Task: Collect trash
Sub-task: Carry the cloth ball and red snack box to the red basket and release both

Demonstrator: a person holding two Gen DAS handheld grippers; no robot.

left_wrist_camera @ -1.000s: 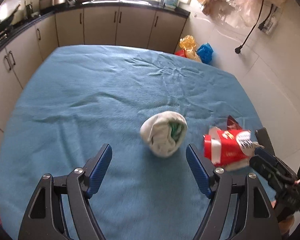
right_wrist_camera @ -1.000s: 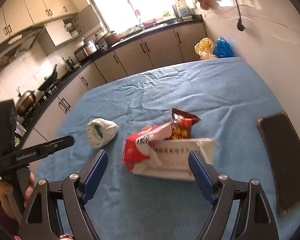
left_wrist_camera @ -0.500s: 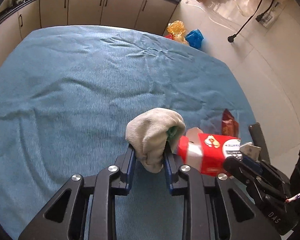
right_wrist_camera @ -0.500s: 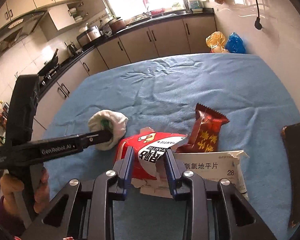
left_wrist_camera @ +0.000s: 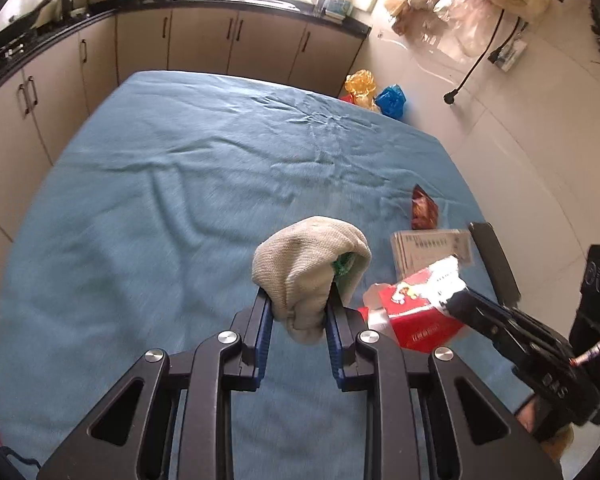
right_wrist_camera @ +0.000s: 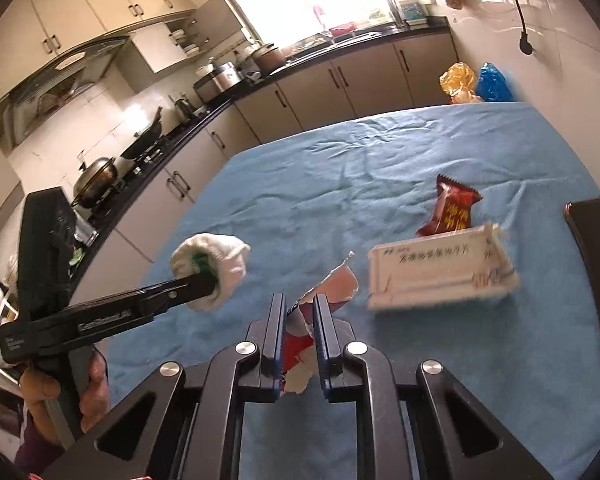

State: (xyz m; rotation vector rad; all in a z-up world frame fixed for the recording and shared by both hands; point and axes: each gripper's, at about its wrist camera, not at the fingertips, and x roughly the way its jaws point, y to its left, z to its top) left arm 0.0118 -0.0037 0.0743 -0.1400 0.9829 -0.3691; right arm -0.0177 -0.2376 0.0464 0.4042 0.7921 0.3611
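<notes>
My left gripper (left_wrist_camera: 300,300) is shut on a balled white sock (left_wrist_camera: 308,264) with green inside and holds it above the blue cloth; the sock also shows in the right wrist view (right_wrist_camera: 216,264). My right gripper (right_wrist_camera: 300,304) is shut on a torn red and white carton (right_wrist_camera: 332,284), lifted off the cloth; the carton also shows in the left wrist view (left_wrist_camera: 416,300). A flat white medicine box (right_wrist_camera: 440,272) and a dark red snack wrapper (right_wrist_camera: 452,208) lie on the cloth.
The table is covered by a blue cloth (left_wrist_camera: 180,200). A black phone (right_wrist_camera: 596,272) lies near the right edge. Yellow and blue bags (left_wrist_camera: 376,92) sit on the floor beyond the table. Kitchen cabinets (left_wrist_camera: 220,44) run along the back.
Both grippers closed from open, the left on the sock and the right on the carton, then lifted them. The white box and red wrapper stayed on the cloth.
</notes>
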